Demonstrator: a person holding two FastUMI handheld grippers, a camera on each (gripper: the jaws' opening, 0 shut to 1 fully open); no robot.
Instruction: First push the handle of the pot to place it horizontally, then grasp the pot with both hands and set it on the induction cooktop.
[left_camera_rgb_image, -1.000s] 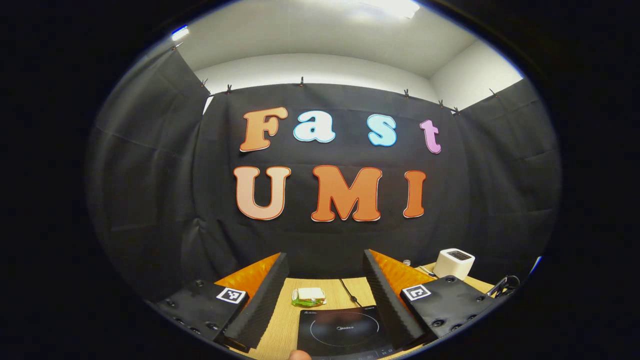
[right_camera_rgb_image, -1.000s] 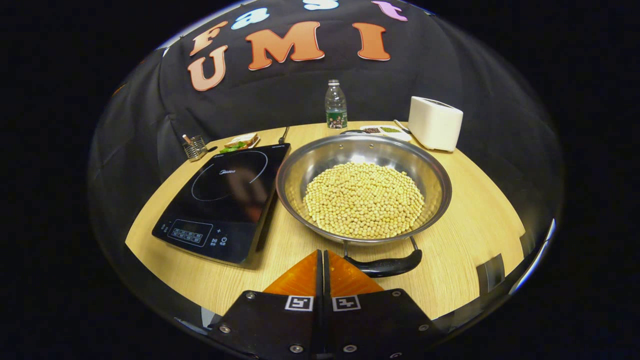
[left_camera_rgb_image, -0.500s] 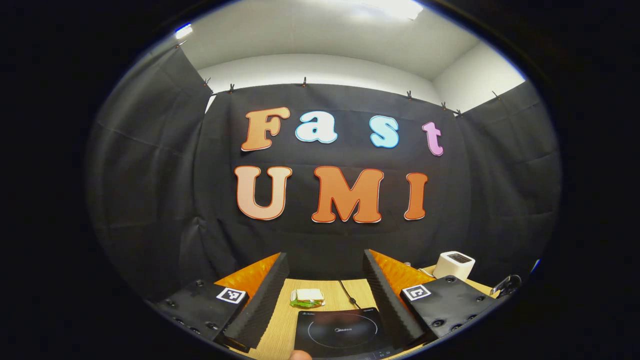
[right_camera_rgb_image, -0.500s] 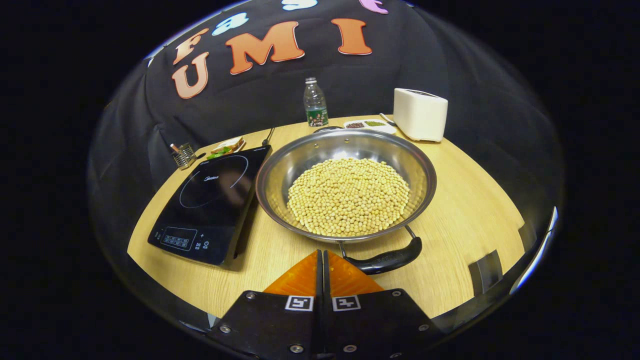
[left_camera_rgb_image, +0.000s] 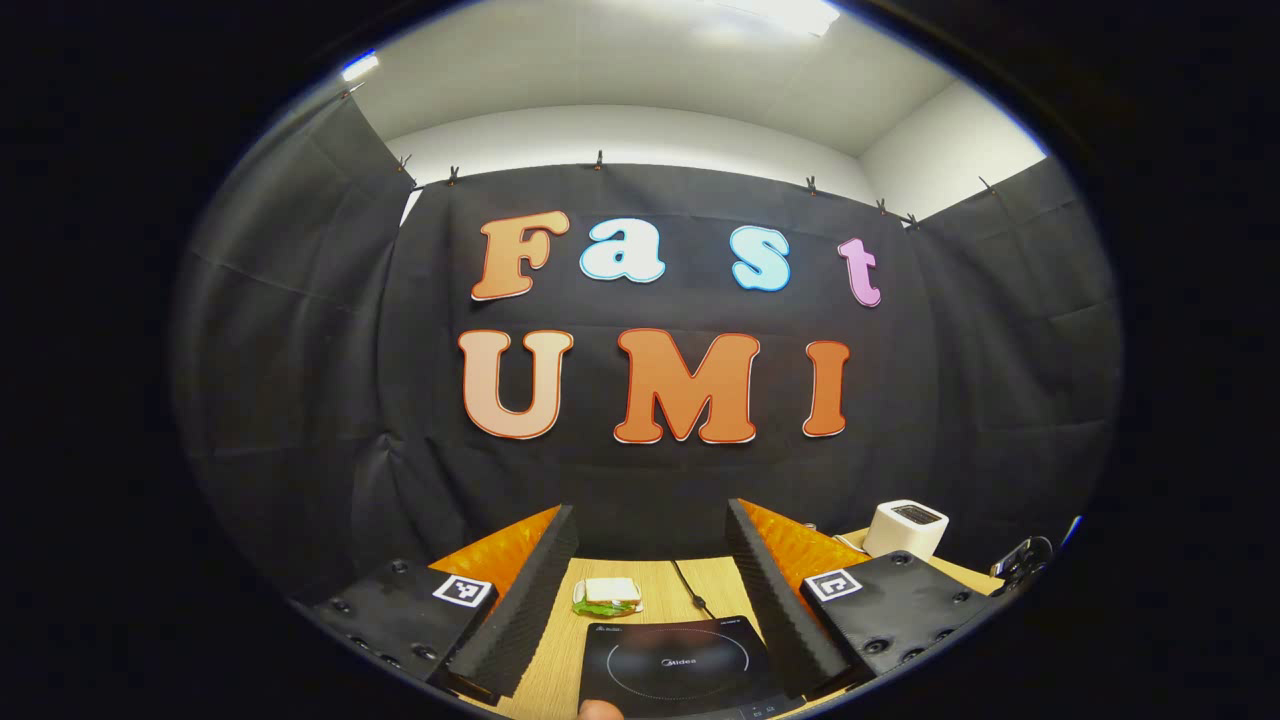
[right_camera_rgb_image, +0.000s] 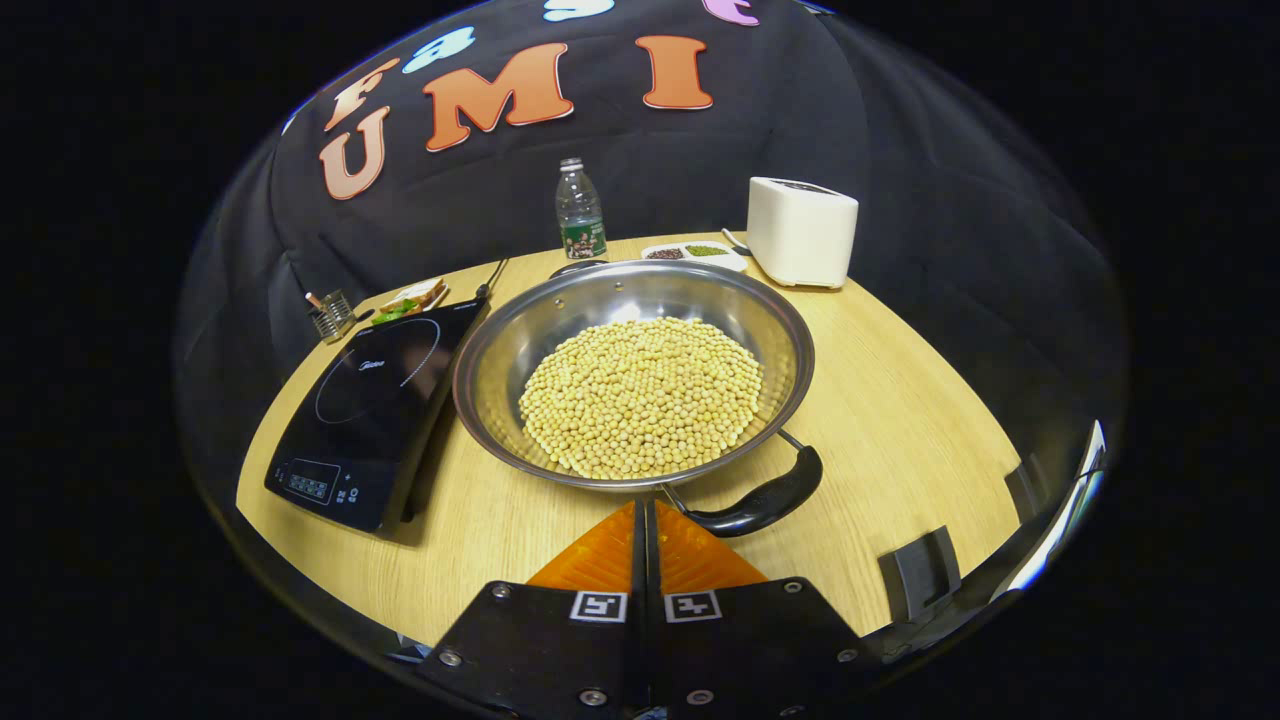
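While my right gripper (right_camera_rgb_image: 646, 510) stays pinched together, the pot's handle (right_camera_rgb_image: 757, 500) lies just beyond at one o'clock, slanting toward two.

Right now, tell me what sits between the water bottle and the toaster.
In the right gripper view, a small white tray of dark and green bits lies between the water bottle and the toaster.

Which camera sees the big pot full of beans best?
The right gripper view: the pot sits whole in the middle, beans heaped inside and its handle toward the camera. The left gripper view looks at the cooktop and booth wall instead.
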